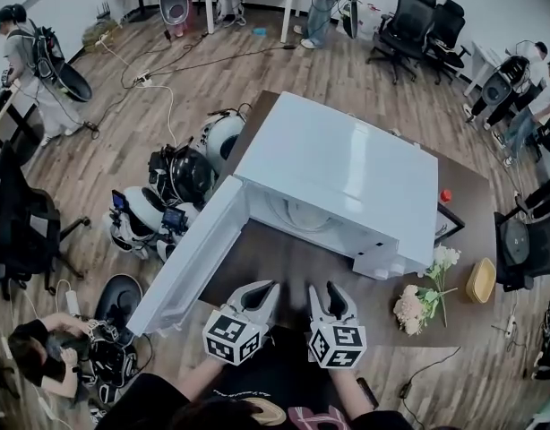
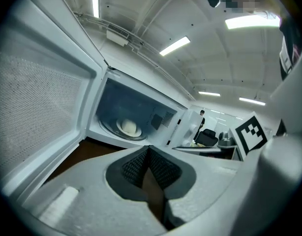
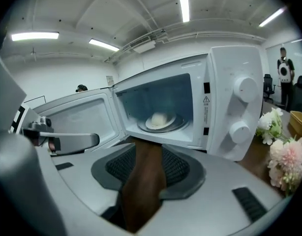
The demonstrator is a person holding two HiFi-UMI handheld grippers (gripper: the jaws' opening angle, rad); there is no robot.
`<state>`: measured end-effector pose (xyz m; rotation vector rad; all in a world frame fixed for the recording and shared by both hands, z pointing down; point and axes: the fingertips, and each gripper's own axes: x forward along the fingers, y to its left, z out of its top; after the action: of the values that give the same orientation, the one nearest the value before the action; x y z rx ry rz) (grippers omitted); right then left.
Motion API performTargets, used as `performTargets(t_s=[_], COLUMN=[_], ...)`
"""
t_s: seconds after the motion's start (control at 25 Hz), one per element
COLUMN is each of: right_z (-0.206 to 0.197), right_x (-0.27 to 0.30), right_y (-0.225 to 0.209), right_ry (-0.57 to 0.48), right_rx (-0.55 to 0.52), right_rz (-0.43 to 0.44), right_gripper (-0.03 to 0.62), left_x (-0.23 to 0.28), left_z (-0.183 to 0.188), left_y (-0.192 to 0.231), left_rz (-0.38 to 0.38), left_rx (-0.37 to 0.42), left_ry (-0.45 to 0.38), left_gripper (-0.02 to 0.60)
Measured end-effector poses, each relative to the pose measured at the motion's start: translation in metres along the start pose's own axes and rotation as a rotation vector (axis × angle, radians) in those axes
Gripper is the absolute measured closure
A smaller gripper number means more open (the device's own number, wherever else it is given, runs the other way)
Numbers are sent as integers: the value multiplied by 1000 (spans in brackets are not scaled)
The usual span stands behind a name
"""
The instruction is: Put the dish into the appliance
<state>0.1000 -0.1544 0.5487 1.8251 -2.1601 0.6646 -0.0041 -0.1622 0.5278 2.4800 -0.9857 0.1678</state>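
The white microwave [image 1: 338, 177] stands on the brown table with its door [image 1: 190, 258] swung wide to the left. A pale dish [image 2: 129, 127] sits on the glass turntable inside, also seen as the dish [image 3: 159, 119] in the right gripper view. Both grippers hover side by side over the table in front of the cavity, apart from the dish. My left gripper [image 1: 264, 287] is shut with nothing between its pads [image 2: 161, 168]. My right gripper [image 1: 327, 292] is open and empty, with bare table showing in the gap between its pads [image 3: 178, 168].
A bunch of pale flowers [image 1: 423, 298] and a yellow bowl [image 1: 480, 280] lie on the table right of the microwave, with a small red thing [image 1: 445, 195] behind. Robot gear [image 1: 167, 195] crowds the floor left of the open door. People and office chairs ring the room.
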Motion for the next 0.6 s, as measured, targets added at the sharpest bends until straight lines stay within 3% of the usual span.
performTargets(t_s=[0.28, 0.6], right_z=[-11, -20], right_x=[-4, 2], right_y=[5, 13], right_ry=[-37, -16], right_rx=[5, -24], right_rz=[-48, -61], right_gripper=[571, 586], left_x=[-2, -1], left_z=[-9, -13], left_y=[-3, -3], left_rz=[-25, -59], left_rx=[26, 37], left_ry=[11, 25], left_gripper=[572, 572])
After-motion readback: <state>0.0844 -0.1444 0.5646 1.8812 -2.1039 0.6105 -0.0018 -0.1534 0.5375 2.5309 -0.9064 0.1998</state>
